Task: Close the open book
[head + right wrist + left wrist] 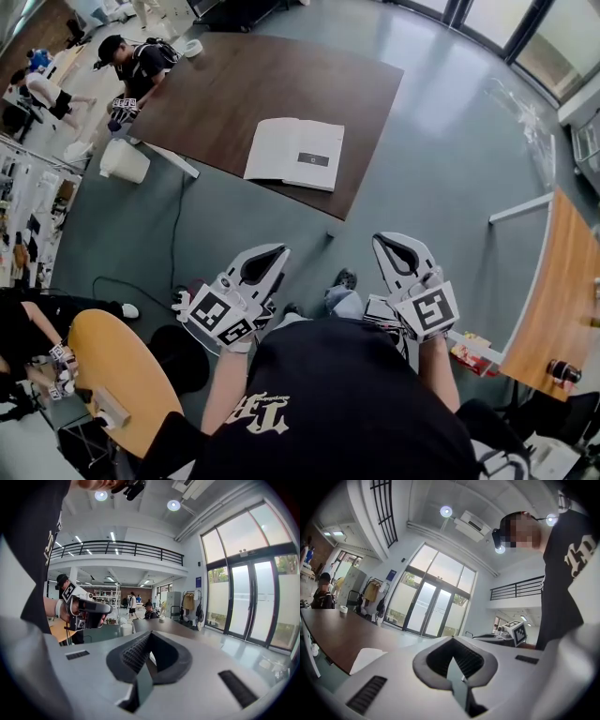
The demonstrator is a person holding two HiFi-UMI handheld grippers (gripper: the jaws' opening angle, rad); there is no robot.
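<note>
**Both Claws Shut, Book Still Open Across the Floor**

Head view: The open book point(295, 153) lies flat, pages up, near the front edge of a dark brown table point(234, 84), well apart from the person. The left gripper point(266, 261) and right gripper point(397, 249) are held low and close to the body, both pointing toward the table. A black cable point(174, 225) trails over the floor by the table's left side. The book's nearness to the edge looks like the main hazard: a push from the far side could slide it off instead of folding it.

Left gripper view: The jaws are pressed together with nothing between them. The tabletop stretches off to the left, with a pale corner of the book at its near end. Arriving with a sealed claw would likely leave no way to pinch a cover, and a blunt tip could crease the pages.

Right gripper view: These jaws also meet, empty, aimed at the table ahead. If only one half is lifted and the other not held down, the whole book may skid.
</note>
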